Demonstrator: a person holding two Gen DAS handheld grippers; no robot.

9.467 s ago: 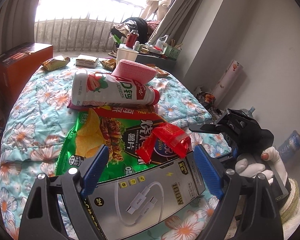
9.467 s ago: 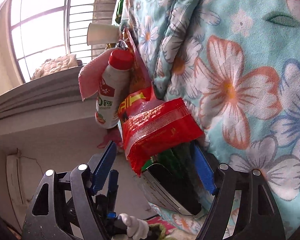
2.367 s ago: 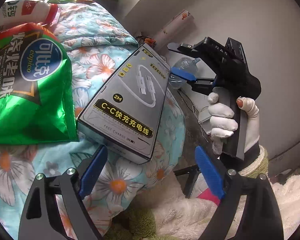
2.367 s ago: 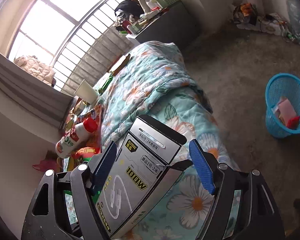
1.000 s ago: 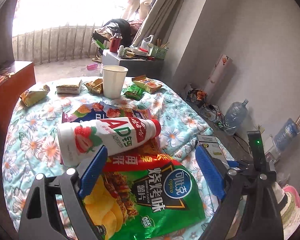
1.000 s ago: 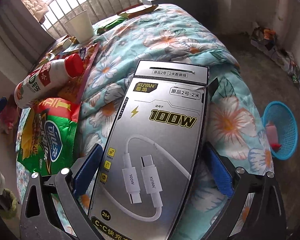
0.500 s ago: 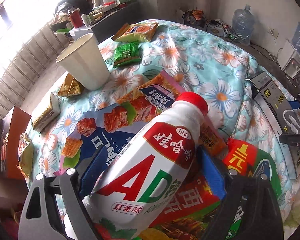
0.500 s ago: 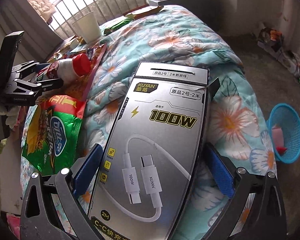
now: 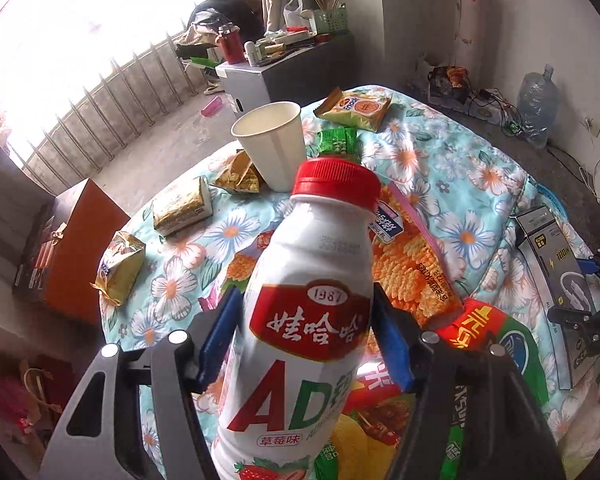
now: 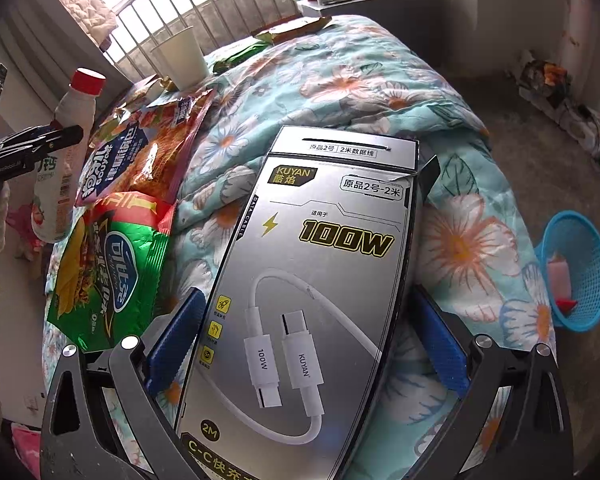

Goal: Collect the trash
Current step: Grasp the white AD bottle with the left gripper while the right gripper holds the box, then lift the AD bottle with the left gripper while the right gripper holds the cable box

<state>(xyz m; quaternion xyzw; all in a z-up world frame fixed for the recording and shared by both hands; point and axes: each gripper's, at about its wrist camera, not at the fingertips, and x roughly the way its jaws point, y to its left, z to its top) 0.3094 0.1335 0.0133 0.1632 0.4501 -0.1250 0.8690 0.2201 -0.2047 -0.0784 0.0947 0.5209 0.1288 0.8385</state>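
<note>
**Ana:** Left gripper (image 9: 306, 344) has its blue pads on either side of the white plastic drink bottle with the red cap (image 9: 312, 320), jaws closing. Both pads look pressed to the label, so I'd call it gripped, and the bottle stands nearly upright between them.

**Ben:** And the right gripper (image 10: 306, 344)?

**Ana:** Its jaws straddle the flat silver cardboard cable box (image 10: 320, 280), but a gap shows at each pad, so it is not clamped. The box lies on the floral quilt (image 10: 340, 92) at the bed's edge, probably so a side grip is easy.

**Ben:** Where does the trash go?

**Ana:** My guess is the blue plastic mesh basket (image 10: 580, 280) on the floor beside the bed; it already holds scraps. The green crisp bag (image 10: 112, 268), white paper cup (image 9: 272, 140) and small wrappers are still on the quilt, so much remains.
</note>
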